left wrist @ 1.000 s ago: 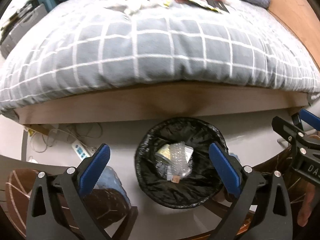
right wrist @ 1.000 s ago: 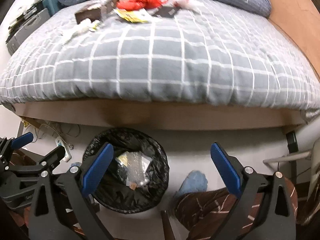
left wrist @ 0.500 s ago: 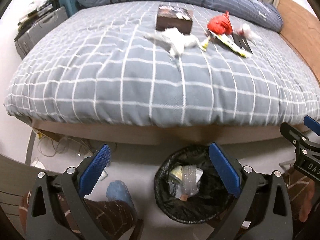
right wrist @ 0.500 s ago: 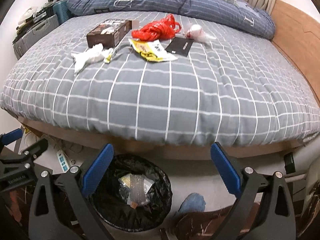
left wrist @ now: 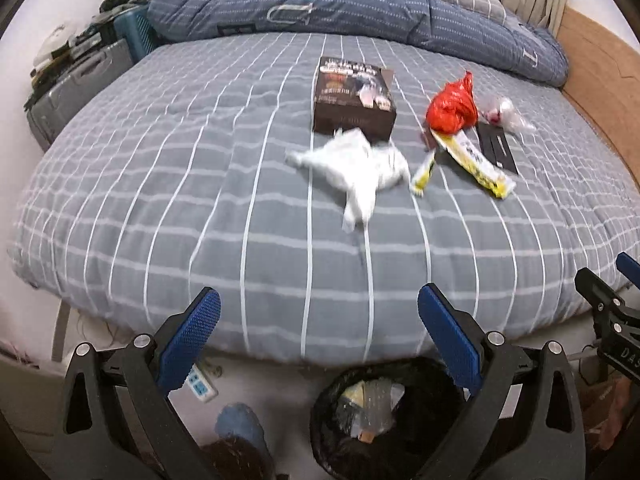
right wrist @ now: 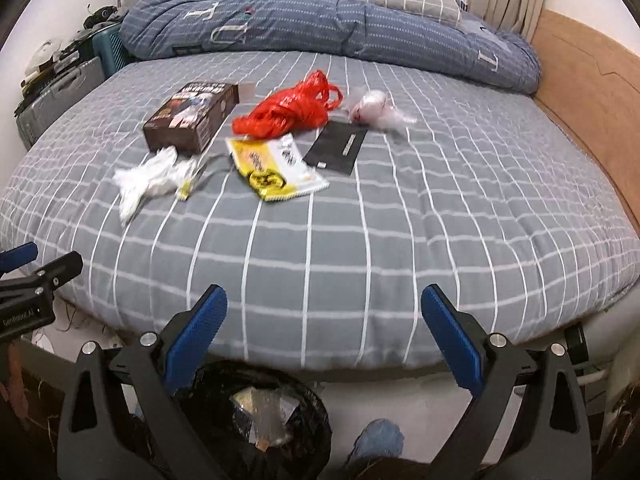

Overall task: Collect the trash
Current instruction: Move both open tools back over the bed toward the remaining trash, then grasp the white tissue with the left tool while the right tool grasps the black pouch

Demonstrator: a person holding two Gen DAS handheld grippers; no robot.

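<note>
Lying crumpled on the checked quilt [left wrist: 160, 184]: white tissue [left wrist: 356, 168]; glossy red bag [left wrist: 452, 106].

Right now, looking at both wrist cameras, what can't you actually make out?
- Trash bin contents: left view, cut by the bottom edge and gripper finger.
- Brown box print: right view, too blurred.
- Clear wrapper: motion-blurred, contents unclear.
- Small yellow strip: too small to identify.
</note>
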